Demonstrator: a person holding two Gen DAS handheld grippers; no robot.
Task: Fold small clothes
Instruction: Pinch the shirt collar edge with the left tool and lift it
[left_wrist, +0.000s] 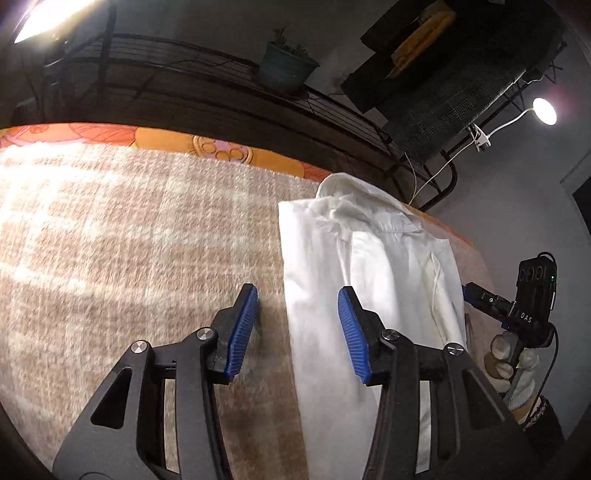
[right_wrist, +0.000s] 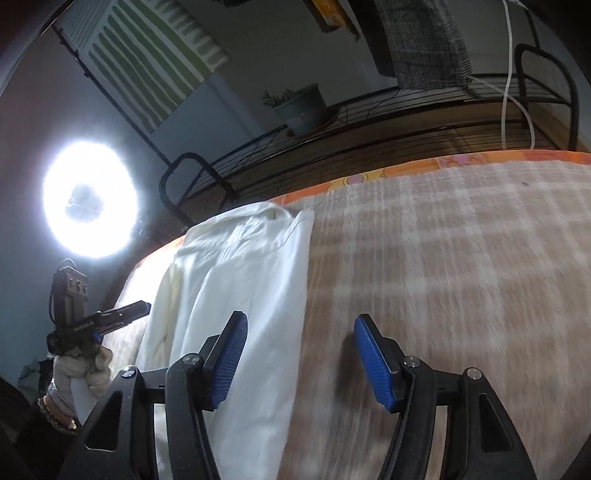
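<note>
- The white collared shirt (left_wrist: 369, 280) lies on the bed as a long narrow strip, both sides already turned in toward the middle and the collar at the far end, near the bed's far edge.
- Judging by that shape, the lengthwise folds are done; the crosswise fold, hem up toward collar, looks still to come.
- The left gripper (left_wrist: 297, 332) hovers over the shirt's near end with its jaws released; one long edge of the cloth runs between them, but neither pad presses on it.
- The right gripper (right_wrist: 301, 360) is likewise released, straddling the shirt's other long edge, gripping nothing.
- The surface is a fuzzy beige-and-white checked blanket (left_wrist: 129, 240) over an orange patterned sheet (left_wrist: 221, 149).
- Behind the bed are a black wire rack (right_wrist: 369, 118) with a potted plant (right_wrist: 301, 107), a ring light (right_wrist: 90, 206) and a small clip lamp (left_wrist: 545, 110).
</note>
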